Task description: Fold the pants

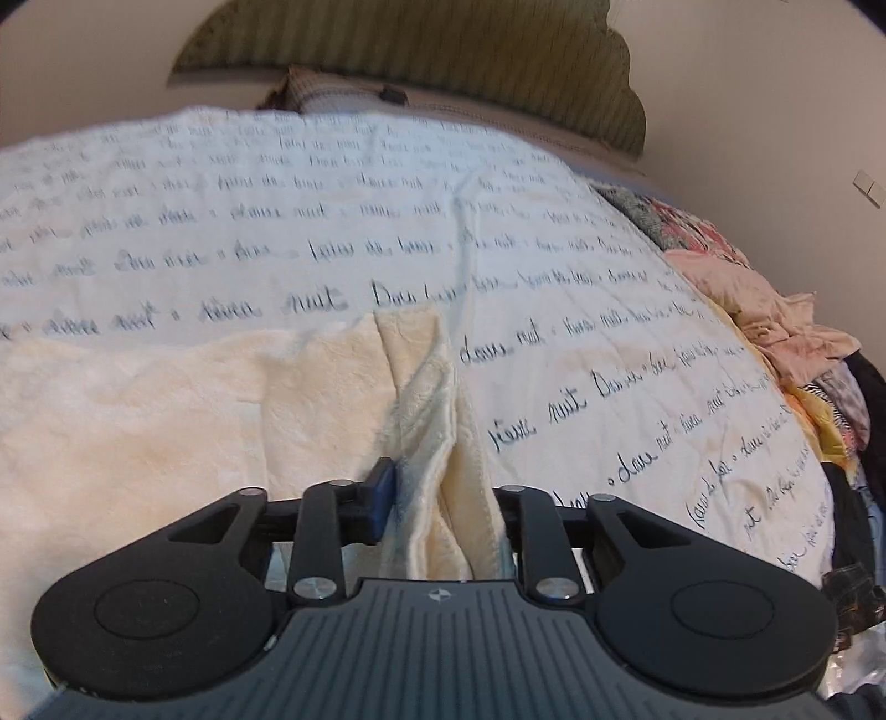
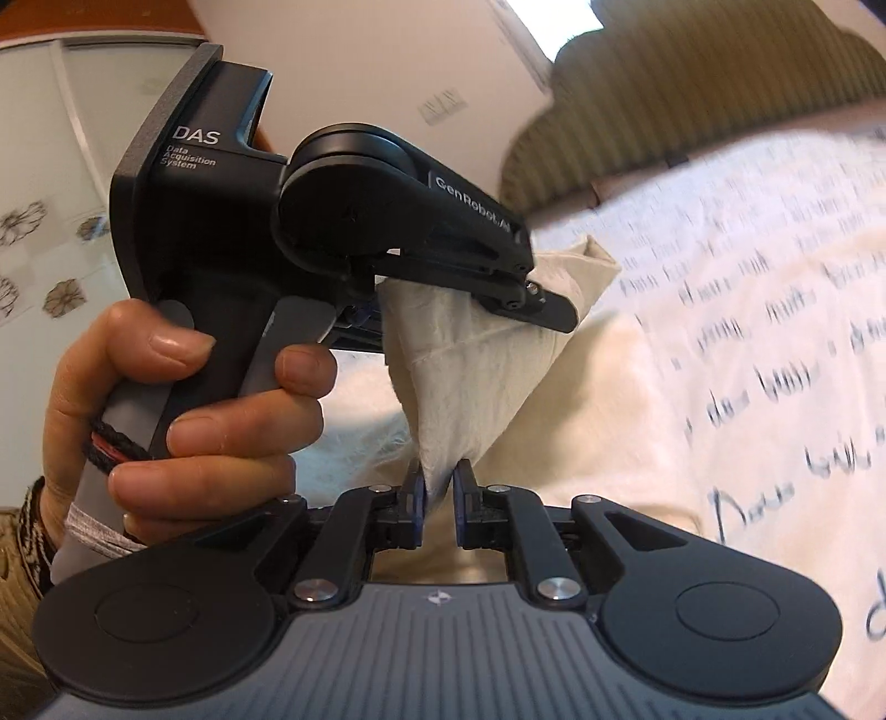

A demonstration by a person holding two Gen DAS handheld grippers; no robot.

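Note:
Cream fleece pants lie spread on the bed at lower left in the left wrist view. A thick bunched fold of them runs up between the jaws of my left gripper; its blue left pad touches the cloth and the right pad is hidden under it. The right wrist view shows that gripper from the side, held by a hand, with the pants hanging from its fingers in a taut triangle. The lower tip of that triangle is pinched in my right gripper, which is shut on it.
A white bedspread printed with script covers the bed. A pile of mixed clothes lies along its right edge. An olive striped headboard and a pillow stand at the far end against the wall.

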